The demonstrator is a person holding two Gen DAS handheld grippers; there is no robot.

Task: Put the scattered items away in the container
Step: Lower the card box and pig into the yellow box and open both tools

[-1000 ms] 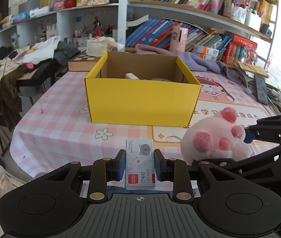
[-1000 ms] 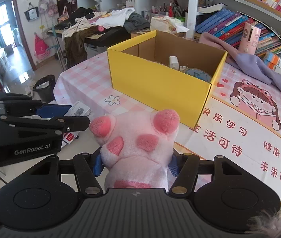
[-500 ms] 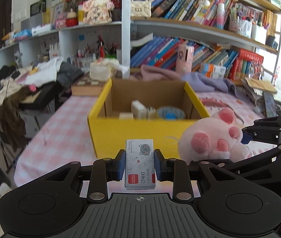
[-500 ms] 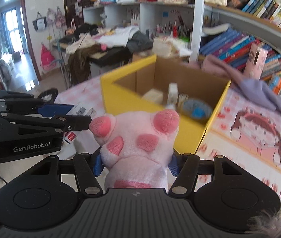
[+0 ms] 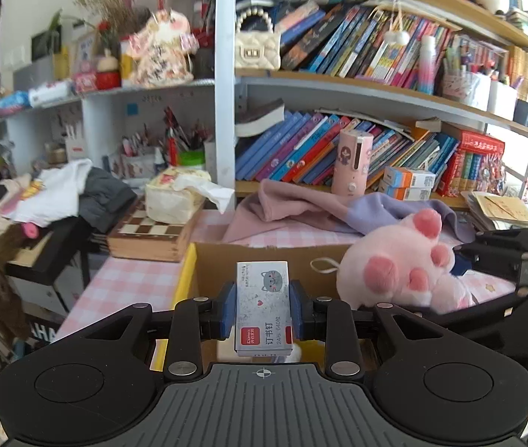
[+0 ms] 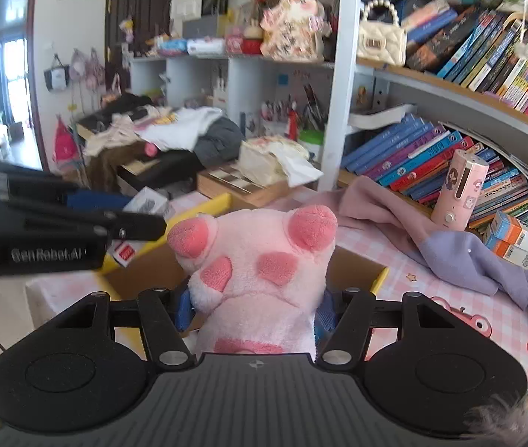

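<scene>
— What have you got in each hand?

— My left gripper [image 5: 263, 314] is pinching a small box of staples [image 5: 263, 309] between its blue pads, the box standing upright with its grey cat label facing me. My right gripper [image 6: 253, 314] is closed on a pink plush paw [image 6: 254, 260], squeezing its base from both sides, toes pointing up and away.

— And where is the container?

— The yellow cardboard box [image 5: 185, 279] sits on the desk [image 5: 130, 283] right below and ahead of both grippers. In the left view its yellow edge and brown inner wall show just behind the staples; in the right view the plush hides most of it, with yellow corners showing on either side.

— Are the two items over it?

— Both appear held above its open top, side by side, the staples to the left of the paw. Neither touches the box as far as I can see. What lies inside is mostly hidden by my grippers.

— What is around?

— A pink and lilac cloth [image 6: 431, 238] lies on the checked desk cover beyond the box, a chessboard case [image 5: 152, 238] with a tissue pack [image 5: 178, 201] on top stands left of it, and bookshelves [image 5: 375, 85] fill the background.
</scene>
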